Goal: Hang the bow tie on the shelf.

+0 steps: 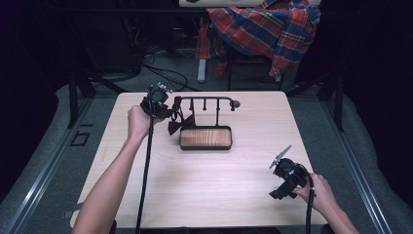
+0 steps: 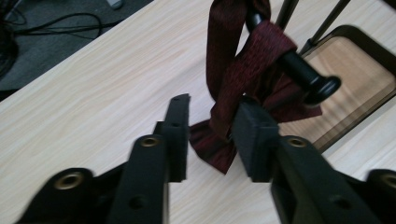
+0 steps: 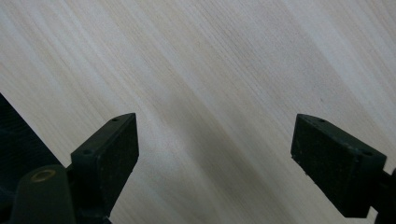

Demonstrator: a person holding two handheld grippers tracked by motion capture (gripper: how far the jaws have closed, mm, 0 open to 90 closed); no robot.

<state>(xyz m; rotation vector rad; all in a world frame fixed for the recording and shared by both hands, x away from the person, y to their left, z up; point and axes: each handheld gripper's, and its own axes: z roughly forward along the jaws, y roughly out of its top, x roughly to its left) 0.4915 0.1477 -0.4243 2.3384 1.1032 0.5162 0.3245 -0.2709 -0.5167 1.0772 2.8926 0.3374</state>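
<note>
Left gripper [image 2: 210,135] jaws stand apart around the dark red bow tie [image 2: 243,79]. The tie hangs from the black rack bar [image 2: 299,70] beside the wooden tray [image 2: 355,70].

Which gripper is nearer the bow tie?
Left. The left gripper is at the bow tie hanging on the rack; the right gripper is far off, over bare table.

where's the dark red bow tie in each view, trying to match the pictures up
High view: the bow tie hangs at the left end of the black rack, upper centre, beside the left gripper.
Left gripper view: upper centre-right, looped over the rack's arm, its lower part between the open jaws.
Right gripper view: bare table under the right gripper, no bow tie.
Shared landmark: the pale wooden table.
</note>
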